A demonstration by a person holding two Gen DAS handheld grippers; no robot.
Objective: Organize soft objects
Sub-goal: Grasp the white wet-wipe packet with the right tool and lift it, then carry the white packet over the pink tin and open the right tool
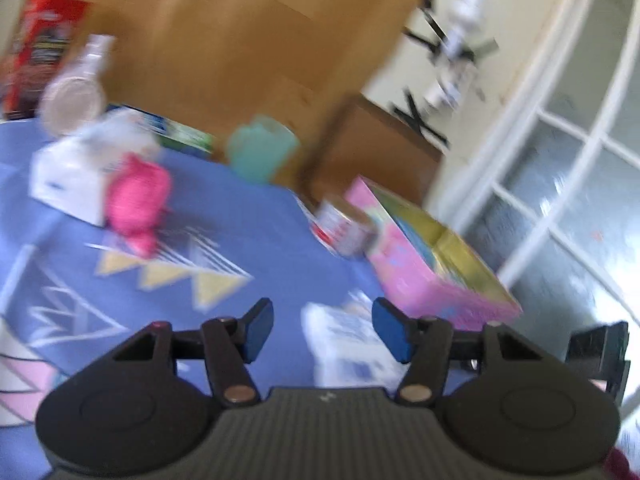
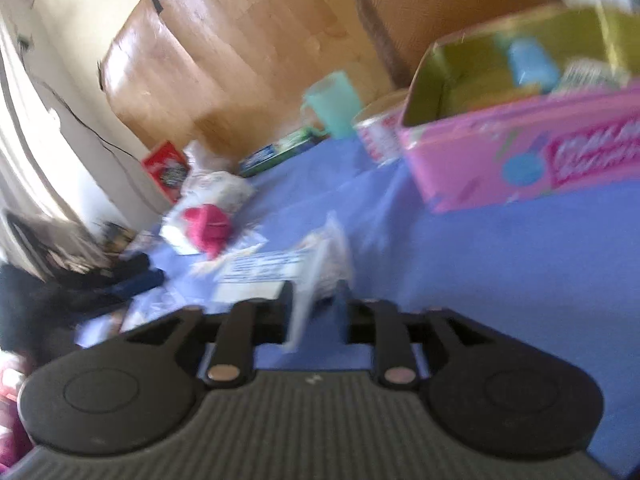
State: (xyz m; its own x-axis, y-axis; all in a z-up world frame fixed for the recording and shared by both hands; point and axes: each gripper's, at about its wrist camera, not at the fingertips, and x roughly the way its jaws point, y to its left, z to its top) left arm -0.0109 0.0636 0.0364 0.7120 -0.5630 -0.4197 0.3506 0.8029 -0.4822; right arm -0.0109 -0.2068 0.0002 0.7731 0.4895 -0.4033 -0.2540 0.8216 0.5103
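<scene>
Both views are motion-blurred. My left gripper (image 1: 323, 330) is open and empty above the blue cloth. A white printed packet (image 1: 352, 344) lies just beyond it, in front of an open pink box (image 1: 432, 276). A pink soft toy (image 1: 136, 204) lies at the left against a white tissue box (image 1: 68, 180). My right gripper (image 2: 314, 296) is shut on a white plastic-wrapped packet (image 2: 320, 256) just above the cloth. The pink box (image 2: 520, 160) stands to the right, holding a blue item. The pink soft toy (image 2: 206, 226) lies at the far left on a white bag.
A teal cup (image 1: 260, 152), a small red-and-white carton (image 1: 340, 228), a clear bottle (image 1: 76, 92) and a red box (image 1: 40, 44) stand on the table. A brown chair (image 1: 372, 148) stands behind it. Dark objects (image 2: 60, 280) lie at the left edge.
</scene>
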